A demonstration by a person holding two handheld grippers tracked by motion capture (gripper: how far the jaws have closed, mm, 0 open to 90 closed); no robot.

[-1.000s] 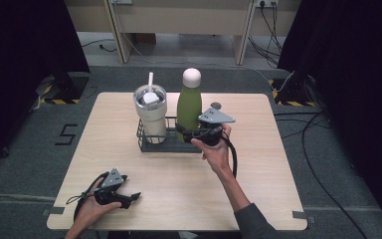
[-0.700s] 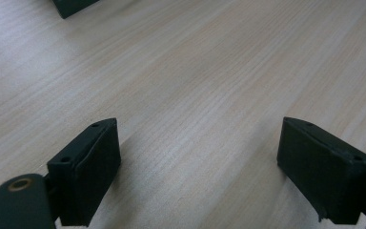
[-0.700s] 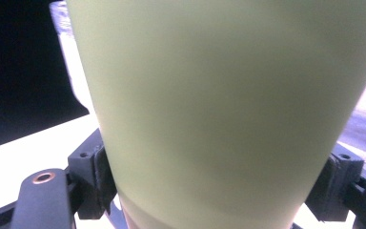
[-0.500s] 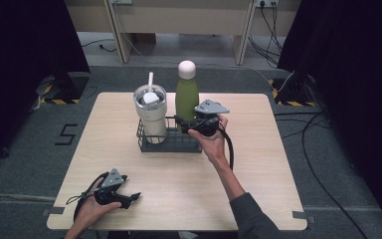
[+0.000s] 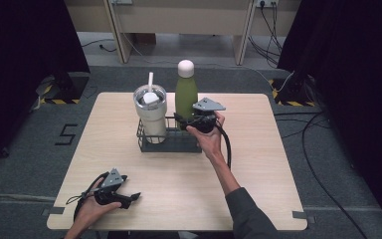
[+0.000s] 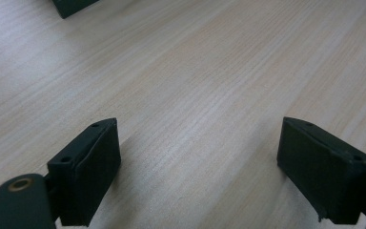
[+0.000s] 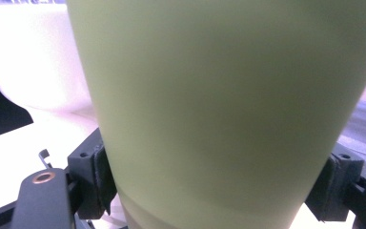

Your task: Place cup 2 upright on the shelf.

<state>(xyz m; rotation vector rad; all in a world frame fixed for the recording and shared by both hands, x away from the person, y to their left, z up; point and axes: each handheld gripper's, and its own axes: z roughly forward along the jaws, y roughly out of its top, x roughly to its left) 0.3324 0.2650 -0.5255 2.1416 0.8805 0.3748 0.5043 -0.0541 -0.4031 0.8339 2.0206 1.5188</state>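
A green bottle [image 5: 185, 94] with a white cap stands upright at the right end of a dark wire basket [image 5: 171, 144]; its foot is hidden behind the basket's rim. My right gripper [image 5: 183, 120] is shut on the bottle's lower body from the right. In the right gripper view the green bottle [image 7: 219, 95] sits between both pads [image 7: 93, 176] of the right gripper [image 7: 214, 183]. A white tumbler [image 5: 150, 112] with a straw stands in the basket's left half. My left gripper [image 5: 132, 198] rests open on the table's near left corner, jaws wide over bare wood in the left gripper view [image 6: 200, 162].
The wooden table [image 5: 258, 164] has free room right of and in front of the basket. The white tumbler [image 7: 28, 57] stands close beside the bottle. A cable [image 5: 226, 147] trails from the right gripper along the forearm. Dark curtains flank the table.
My right gripper has carried the green bottle a little left and farther back, toward the basket and the tumbler. The left gripper has stayed put.
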